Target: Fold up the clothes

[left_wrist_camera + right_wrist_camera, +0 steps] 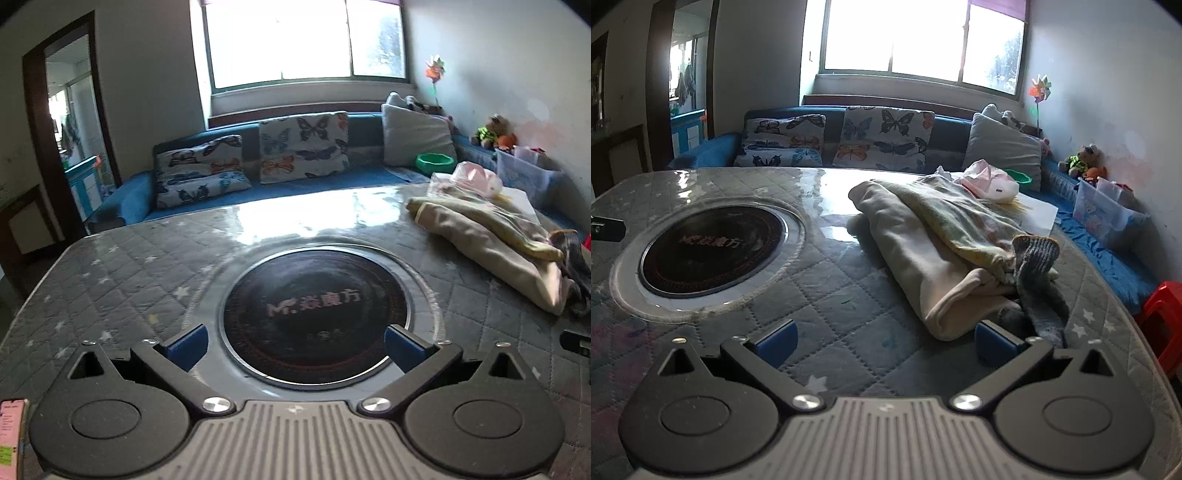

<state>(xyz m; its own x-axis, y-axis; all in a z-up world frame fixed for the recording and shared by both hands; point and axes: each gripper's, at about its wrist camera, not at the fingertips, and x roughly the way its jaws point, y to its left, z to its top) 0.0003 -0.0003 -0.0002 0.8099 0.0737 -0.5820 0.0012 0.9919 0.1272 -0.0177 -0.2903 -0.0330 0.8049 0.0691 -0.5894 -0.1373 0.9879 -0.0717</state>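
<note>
A heap of clothes [945, 251] lies on the right part of the quilted grey table [827, 295]: a cream garment underneath, a pale yellow patterned one on top, a grey knitted piece [1036, 266] at the near end. The same heap [491, 240] shows at the right in the left wrist view. My right gripper [884, 345] is open just in front of the heap's near end, holding nothing. My left gripper [293, 347] is open above the round black hotplate [314, 314] set in the table, with nothing between its fingers.
A pink item in clear plastic [988, 181] and a white sheet [1038, 214] lie behind the heap. A blue sofa [229, 184] with butterfly cushions runs along the far side under the window. A clear storage box [1104, 214] and a red stool [1163, 314] stand at the right.
</note>
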